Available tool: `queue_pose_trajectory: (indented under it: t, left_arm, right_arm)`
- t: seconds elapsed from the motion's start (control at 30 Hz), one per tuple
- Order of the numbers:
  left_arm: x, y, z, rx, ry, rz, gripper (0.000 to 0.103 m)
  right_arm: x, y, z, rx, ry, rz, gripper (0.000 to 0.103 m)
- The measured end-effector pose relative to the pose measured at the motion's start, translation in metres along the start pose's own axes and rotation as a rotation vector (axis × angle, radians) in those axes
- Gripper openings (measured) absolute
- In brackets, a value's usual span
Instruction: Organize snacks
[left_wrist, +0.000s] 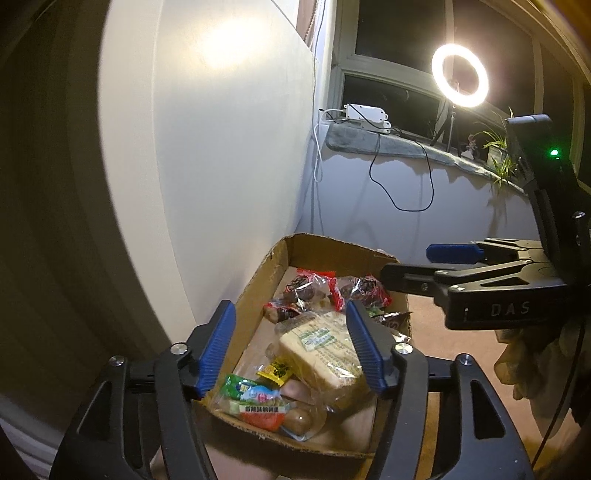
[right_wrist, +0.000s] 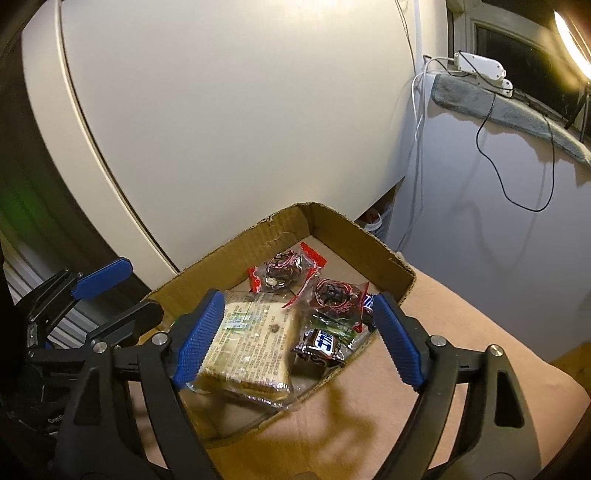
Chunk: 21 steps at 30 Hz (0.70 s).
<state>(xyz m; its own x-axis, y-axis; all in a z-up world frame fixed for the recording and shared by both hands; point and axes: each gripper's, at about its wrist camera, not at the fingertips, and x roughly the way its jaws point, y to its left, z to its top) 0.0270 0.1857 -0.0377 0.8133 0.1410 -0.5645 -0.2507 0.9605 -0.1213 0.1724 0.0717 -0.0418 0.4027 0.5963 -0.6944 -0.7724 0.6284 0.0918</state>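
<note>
Both the left gripper (left_wrist: 291, 350) and the right gripper (right_wrist: 295, 338) hang wide-jawed and unladen over the shallow brown cardboard box (right_wrist: 284, 225) holding a clear-wrapped sandwich (right_wrist: 251, 347) and red-wrapped sweets (right_wrist: 284, 269).

- A room in a home, at night: dark window panes (left_wrist: 391, 40) above a sill.
- The sill carries a grey cloth (left_wrist: 373, 142), a white power strip (left_wrist: 365, 116) with trailing cables, and potted plants (left_wrist: 498, 151).
- A lit ring light (left_wrist: 460, 75) stands there on a tripod.
- A white cabinet door (right_wrist: 221, 110) stands close by.
</note>
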Motion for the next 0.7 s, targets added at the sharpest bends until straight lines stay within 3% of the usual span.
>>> queue_pose_trajectory:
  t: [0.17, 0.7]
  left_arm:
    - [-0.012, -0.002, -0.004, -0.007, -0.003, 0.011, 0.069]
    - [-0.044, -0.018, -0.018, -0.01, -0.036, 0.055, 0.075]
  right_arm:
    - [-0.016, 0.002, -0.007, -0.011, -0.027, -0.023, 0.09]
    - [-0.07, 0.018, -0.05, -0.082, -0.119, -0.115, 0.09]
